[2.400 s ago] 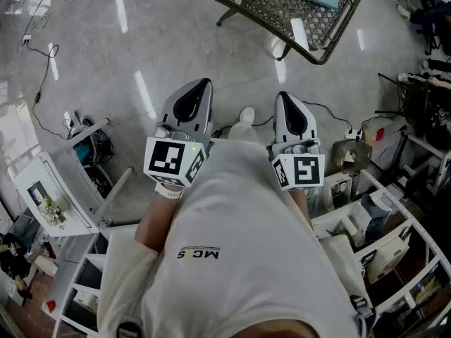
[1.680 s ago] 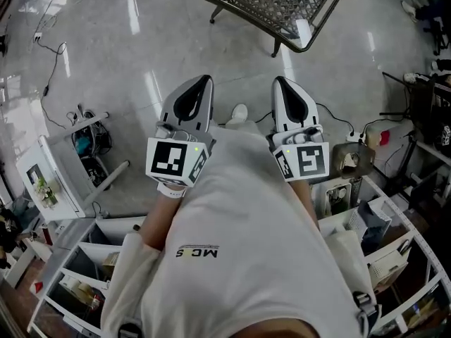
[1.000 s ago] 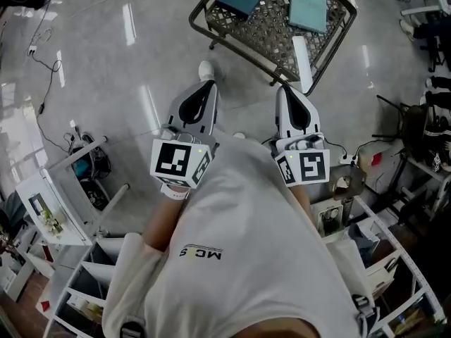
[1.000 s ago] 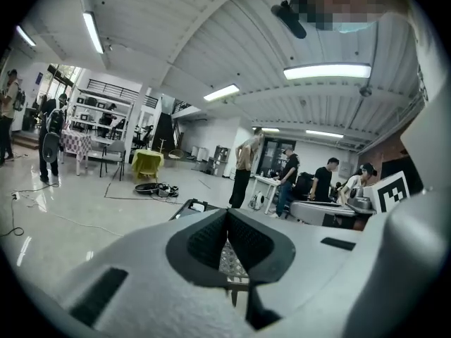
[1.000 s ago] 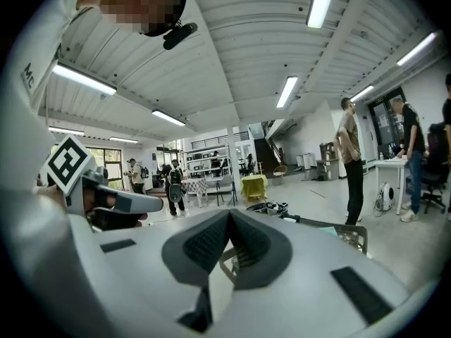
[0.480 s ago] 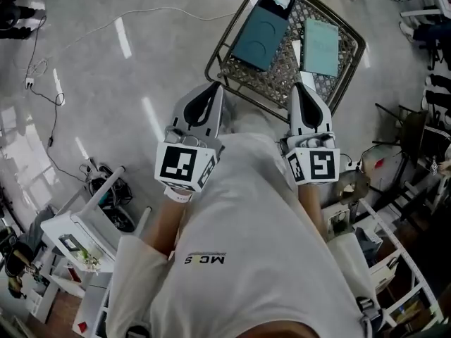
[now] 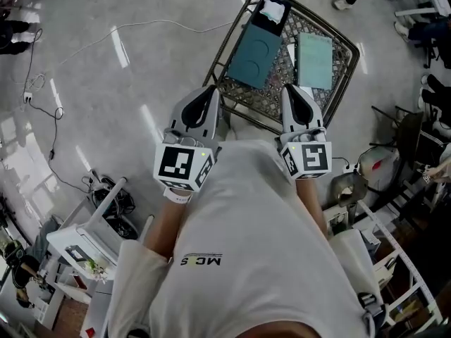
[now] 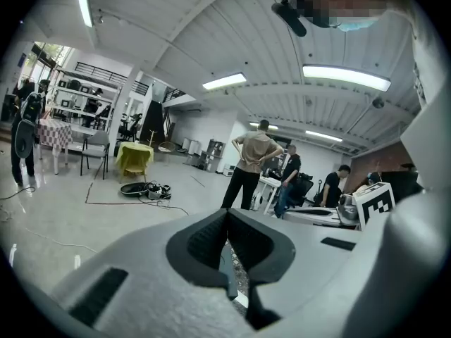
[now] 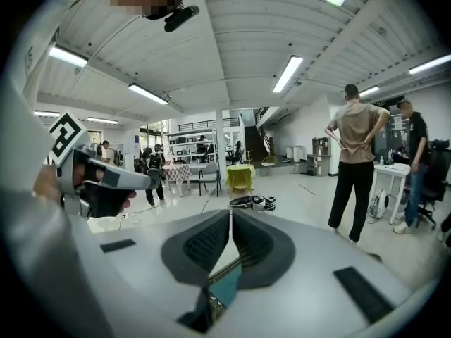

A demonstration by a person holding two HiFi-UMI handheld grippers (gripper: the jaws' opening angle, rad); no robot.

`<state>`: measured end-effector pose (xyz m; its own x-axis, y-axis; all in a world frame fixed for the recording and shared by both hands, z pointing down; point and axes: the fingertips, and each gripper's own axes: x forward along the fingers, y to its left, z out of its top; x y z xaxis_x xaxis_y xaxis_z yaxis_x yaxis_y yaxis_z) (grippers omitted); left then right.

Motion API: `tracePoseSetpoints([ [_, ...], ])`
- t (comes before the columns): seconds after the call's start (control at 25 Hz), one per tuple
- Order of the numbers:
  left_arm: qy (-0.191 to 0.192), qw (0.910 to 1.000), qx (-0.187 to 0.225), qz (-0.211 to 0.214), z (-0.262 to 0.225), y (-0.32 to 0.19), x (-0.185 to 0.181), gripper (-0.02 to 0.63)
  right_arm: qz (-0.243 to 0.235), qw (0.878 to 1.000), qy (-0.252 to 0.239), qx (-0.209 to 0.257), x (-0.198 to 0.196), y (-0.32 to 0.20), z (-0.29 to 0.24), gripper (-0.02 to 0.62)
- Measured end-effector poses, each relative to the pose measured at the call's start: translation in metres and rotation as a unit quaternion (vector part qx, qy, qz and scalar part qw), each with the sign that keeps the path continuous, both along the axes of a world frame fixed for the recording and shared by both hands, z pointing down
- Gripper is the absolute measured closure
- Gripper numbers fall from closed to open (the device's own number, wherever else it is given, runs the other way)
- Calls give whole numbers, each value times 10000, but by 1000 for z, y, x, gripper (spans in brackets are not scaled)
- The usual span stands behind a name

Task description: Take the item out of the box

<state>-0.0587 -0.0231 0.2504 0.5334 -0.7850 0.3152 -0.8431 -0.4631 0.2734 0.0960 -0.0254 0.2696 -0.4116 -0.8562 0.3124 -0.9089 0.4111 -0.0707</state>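
In the head view a teal box (image 7: 254,44) lies on a wire-mesh metal table (image 7: 351,62), with a white item (image 7: 272,10) in a dark recess at its far end. A flat teal lid (image 7: 315,51) lies beside it to the right. My left gripper (image 7: 209,90) hovers at the table's near edge, short of the box, jaws shut and empty. My right gripper (image 7: 290,90) is level with it, just below the lid, also shut and empty. In the left gripper view (image 8: 227,220) and the right gripper view (image 9: 230,220) the pads meet, with mesh and teal showing below.
White shelving stands at lower left (image 7: 84,238) and lower right (image 7: 398,266). Cables (image 7: 42,97) trail over the glossy floor on the left. People stand in the room ahead (image 8: 255,164), (image 9: 358,160). A yellow-draped table (image 9: 241,177) sits farther back.
The mesh table with the teal box has come from the top edge of the head view to just ahead of both grippers. Both grippers stayed shut and side by side.
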Motion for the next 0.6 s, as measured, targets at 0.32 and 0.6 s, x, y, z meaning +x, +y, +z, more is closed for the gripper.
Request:
tracePoseSetpoints([
  [0.32, -98, 9993, -324, 151, 22, -33, 20, 581, -313, 9993, 158, -148, 0, -56, 29, 575],
  [0.6, -157, 9975, -681, 47, 60, -65, 23, 581, -841, 9944, 566, -304, -11, -114, 69, 542],
])
